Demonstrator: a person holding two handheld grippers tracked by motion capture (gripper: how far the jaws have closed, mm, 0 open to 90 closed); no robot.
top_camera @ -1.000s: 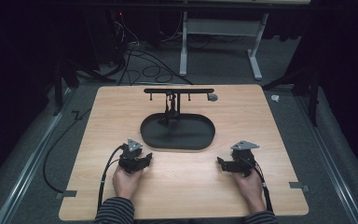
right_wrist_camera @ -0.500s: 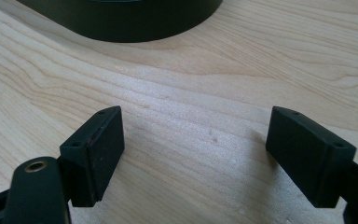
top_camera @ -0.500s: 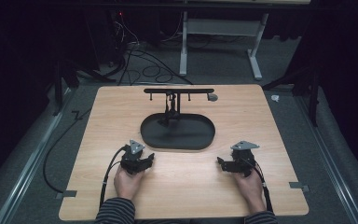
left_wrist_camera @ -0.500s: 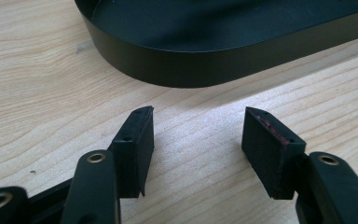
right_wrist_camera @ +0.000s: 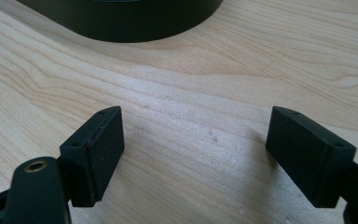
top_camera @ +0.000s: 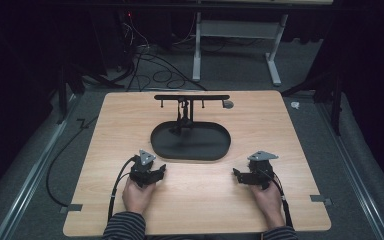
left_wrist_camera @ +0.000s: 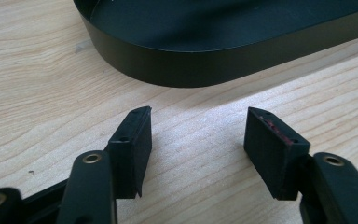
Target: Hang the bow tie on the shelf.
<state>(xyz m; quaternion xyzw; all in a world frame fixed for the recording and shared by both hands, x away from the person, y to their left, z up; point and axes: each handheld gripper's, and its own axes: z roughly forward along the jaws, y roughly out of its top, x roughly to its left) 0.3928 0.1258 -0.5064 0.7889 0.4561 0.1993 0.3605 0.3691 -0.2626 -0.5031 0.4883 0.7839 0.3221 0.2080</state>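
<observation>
While our left gripper (top_camera: 155, 172) and right gripper (top_camera: 241, 176) rest at lower frame, jaws released, the left's just widening over bare table (top_camera: 130, 120), the tray (top_camera: 190, 142) sits centre, near both.

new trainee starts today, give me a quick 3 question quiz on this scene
1. True or false: the left gripper grips the black oval tray.
2. What stands at the tray's far side? A) a black stand with a crossbar B) a red cup C) a book
3. What lies between the right gripper jaws?

Key:
1. False: both grippers rest on the wooden table, short of the tray, jaws apart; the left jaws have just been opening.
2. A, the black stand.
3. Bare table, nothing held.
</observation>
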